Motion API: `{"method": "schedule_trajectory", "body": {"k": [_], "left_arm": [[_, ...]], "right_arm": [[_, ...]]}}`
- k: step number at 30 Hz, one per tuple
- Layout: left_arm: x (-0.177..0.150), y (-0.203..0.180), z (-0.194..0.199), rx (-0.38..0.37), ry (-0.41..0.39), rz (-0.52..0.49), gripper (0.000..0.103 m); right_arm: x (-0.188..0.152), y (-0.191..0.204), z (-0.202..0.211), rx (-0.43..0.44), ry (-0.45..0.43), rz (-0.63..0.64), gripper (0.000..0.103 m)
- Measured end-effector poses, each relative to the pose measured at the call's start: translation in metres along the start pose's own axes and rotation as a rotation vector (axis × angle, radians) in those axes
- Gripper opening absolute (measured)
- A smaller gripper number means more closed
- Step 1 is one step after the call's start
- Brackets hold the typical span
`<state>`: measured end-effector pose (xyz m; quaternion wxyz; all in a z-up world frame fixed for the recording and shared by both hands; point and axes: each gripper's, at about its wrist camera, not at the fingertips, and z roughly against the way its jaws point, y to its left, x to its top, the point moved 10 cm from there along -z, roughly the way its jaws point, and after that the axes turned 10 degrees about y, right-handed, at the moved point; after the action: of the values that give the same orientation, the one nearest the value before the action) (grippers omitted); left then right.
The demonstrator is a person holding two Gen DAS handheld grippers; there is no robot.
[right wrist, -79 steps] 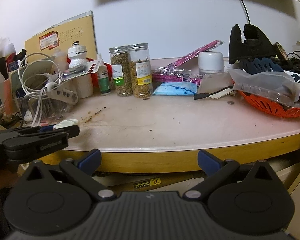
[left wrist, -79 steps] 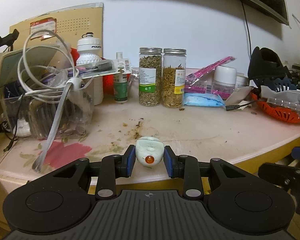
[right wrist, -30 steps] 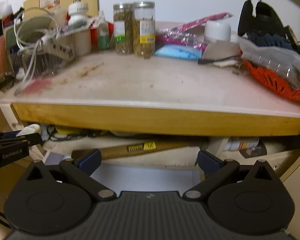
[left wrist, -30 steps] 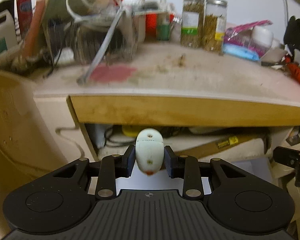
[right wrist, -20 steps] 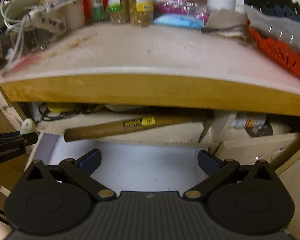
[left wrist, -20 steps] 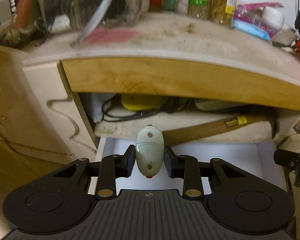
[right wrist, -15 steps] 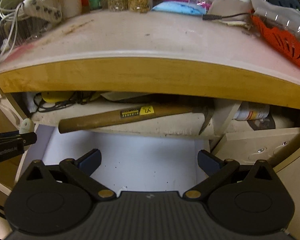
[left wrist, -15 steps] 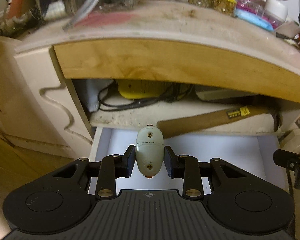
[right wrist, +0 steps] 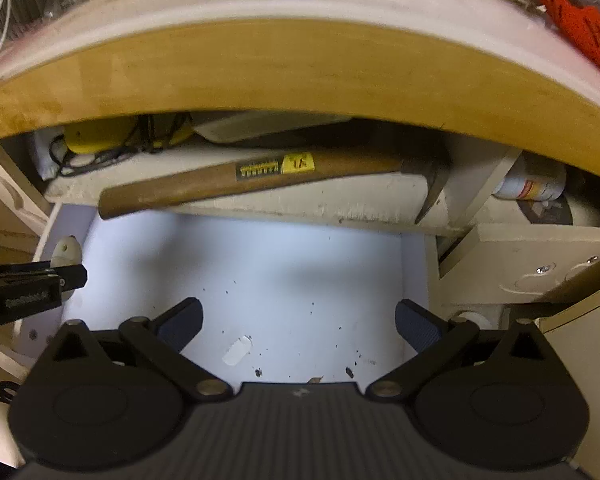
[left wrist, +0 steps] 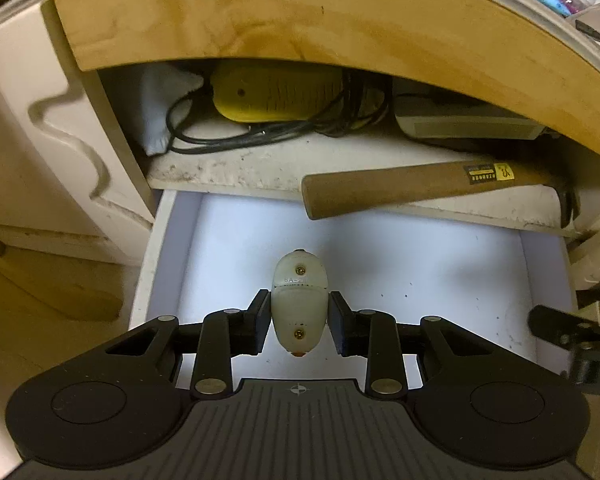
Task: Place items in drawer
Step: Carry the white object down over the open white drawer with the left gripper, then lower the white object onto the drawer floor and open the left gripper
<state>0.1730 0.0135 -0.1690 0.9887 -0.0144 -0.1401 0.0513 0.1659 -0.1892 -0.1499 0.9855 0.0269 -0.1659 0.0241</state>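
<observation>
**White gadget held over the open drawer**

The left gripper clamps a white egg-shaped gadget (embossed lettering unreadable) above the white drawer. The right gripper gapes, holding nothing. Beyond, a hammer bears a yellow sticker; only the right view shows a paper scrap.

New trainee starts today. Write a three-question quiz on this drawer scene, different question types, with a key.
1. True or false: the left hand-held gripper is shut on the small white oval device.
2. Multiple choice: the wooden-handled hammer lies A) inside the open drawer, B) on the shelf above it, C) on the tabletop.
3. Fill in: the right hand-held gripper is ____ and holds nothing.

Key: 1 true. 2 B. 3 open.
</observation>
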Motion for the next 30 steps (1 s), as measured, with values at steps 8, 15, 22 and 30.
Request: {"method": "schedule_trajectory", "body": {"k": [8,15,22,30], "left_arm": [[-0.003,-0.001,-0.018,0.010,0.057,-0.015,0.029],[-0.007,0.001,-0.037,-0.001,0.109,-0.003,0.029],[-0.011,-0.001,-0.053,-0.008,0.161,-0.019,0.029],[-0.019,0.006,-0.070,0.025,0.220,-0.037,0.029]], "right_arm": [[-0.007,0.003,-0.019,0.005,0.065,-0.002,0.103],[-0.014,0.006,-0.035,0.009,0.122,-0.004,0.103],[-0.020,0.008,-0.051,0.013,0.179,-0.007,0.103],[-0.018,0.011,-0.072,0.008,0.216,0.008,0.103]]}}
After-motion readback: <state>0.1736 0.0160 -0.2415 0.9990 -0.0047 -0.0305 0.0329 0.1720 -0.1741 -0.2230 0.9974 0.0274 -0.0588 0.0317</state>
